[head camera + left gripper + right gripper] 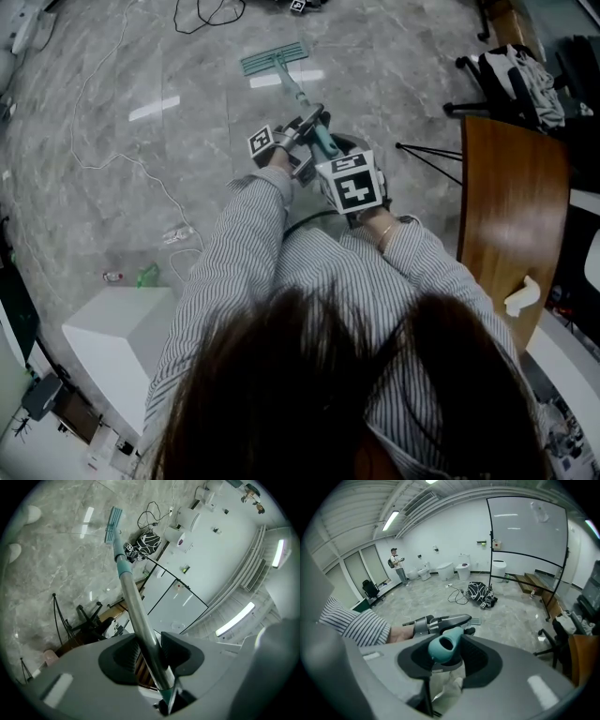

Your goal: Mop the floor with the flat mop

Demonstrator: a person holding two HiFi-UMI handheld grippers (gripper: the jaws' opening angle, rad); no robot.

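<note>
Flat mop (275, 59) held two-handed, clenched round the steel pole (133, 606) by the jaws of the left gripper (149, 654) and clamped at the teal handle end (440, 646) by the jaws of the right gripper (447, 654), just behind. Resting pad-down on the marble floor (122, 141) at upper centre of the frame, well ahead of the person. Best done, most likely, by keeping both grips tight, pushing along the line of the pole to hold the pad level, and overlapping each pass. Worth steering clear of the white cable (141, 169) at left of the frame and the wooden desk (511, 197) at right.
</note>
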